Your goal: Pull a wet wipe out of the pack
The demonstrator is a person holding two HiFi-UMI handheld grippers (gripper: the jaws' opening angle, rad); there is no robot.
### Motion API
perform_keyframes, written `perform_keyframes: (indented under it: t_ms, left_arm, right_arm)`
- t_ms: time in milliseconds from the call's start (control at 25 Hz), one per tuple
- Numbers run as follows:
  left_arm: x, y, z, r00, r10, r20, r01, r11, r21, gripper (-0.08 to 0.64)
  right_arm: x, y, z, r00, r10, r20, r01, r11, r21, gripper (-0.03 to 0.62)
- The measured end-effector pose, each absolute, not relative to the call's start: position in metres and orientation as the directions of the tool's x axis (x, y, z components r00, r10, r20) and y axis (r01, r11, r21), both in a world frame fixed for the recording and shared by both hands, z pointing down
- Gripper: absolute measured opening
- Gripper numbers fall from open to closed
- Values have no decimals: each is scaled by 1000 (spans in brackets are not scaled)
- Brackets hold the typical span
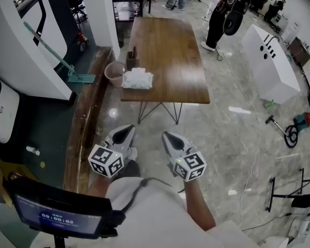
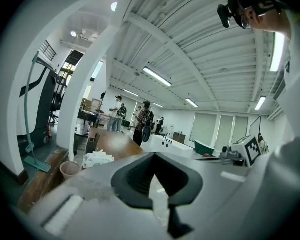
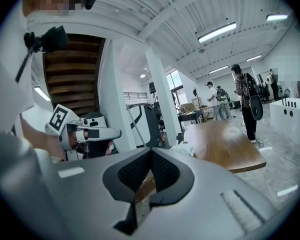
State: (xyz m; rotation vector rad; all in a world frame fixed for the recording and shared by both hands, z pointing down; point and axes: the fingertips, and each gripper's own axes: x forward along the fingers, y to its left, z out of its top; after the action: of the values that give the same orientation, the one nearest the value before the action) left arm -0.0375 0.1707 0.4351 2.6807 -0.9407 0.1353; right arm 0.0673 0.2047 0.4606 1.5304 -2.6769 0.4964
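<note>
Fingers [image 2: 135, 176] on the left gripper [image 1: 125, 132] and the right gripper [image 1: 170, 138] are both pinched shut on nothing, well short of the wooden table [image 1: 170, 50]. That wet wipe pack [image 1: 137, 79] sits at its near left corner. Looks light and squishy to me, so I'd guess it slides unless one gripper pins it while the other nips the limp, damp wipe at the top flap, which I can't make out from here.

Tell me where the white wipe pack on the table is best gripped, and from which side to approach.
Probably take the rumpled top of the wipe pack, coming from above at the near edge of the table. It lies flat by the corner, and the pink cup stands close on its left, so that side looks cramped. Its opening is too small to see.
</note>
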Motion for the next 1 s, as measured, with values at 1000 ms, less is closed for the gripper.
perform_keyframes:
  t_ms: [1000]
  left_arm:
    - [-71,-38,436,872,-448,199,-490,-819,300,2]
  right_arm:
    - [11,9,450,-432,-865,256,-895,375,-242,5]
